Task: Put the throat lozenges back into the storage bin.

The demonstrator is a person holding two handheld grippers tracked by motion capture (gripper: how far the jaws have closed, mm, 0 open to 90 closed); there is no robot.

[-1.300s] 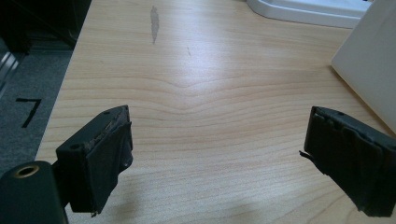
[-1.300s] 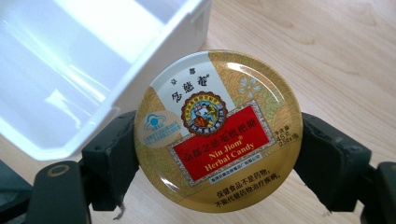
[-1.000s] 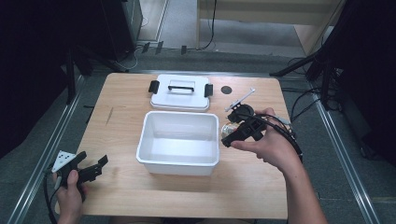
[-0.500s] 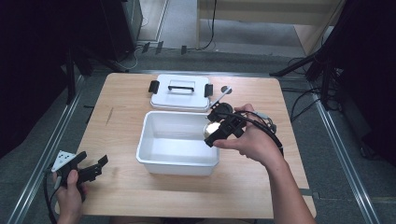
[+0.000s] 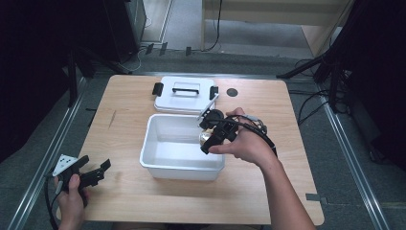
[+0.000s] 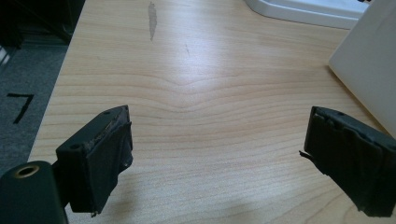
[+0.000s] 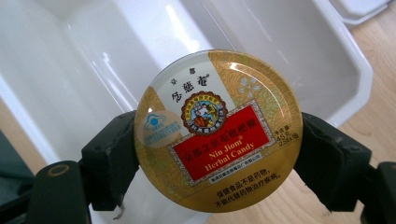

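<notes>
A round gold candy tin [image 7: 217,133] with a red label is clamped between the two black jaws of my right gripper [image 7: 217,161]. In the high view that right gripper [image 5: 209,138] hangs over the right end of the open white plastic bin [image 5: 158,165], and the tin [image 5: 206,137] shows as a small shiny disc above the bin's inside. The bin's inside [image 7: 140,51] lies right behind the tin. My left gripper [image 5: 95,173] rests low at the table's front left corner, jaws wide apart over bare wood [image 6: 205,112], well to the left of the bin.
The bin's white lid [image 5: 184,95] with black latches and a handle lies flat behind the bin. A small dark round mark [image 5: 232,92] sits on the table to the lid's right. Bare wood spreads left and right of the bin. The bin's side wall [image 6: 369,70] edges the left gripper view.
My right gripper carried the tin leftward from the table's right side to above the bin's right end. The left gripper stayed put.
</notes>
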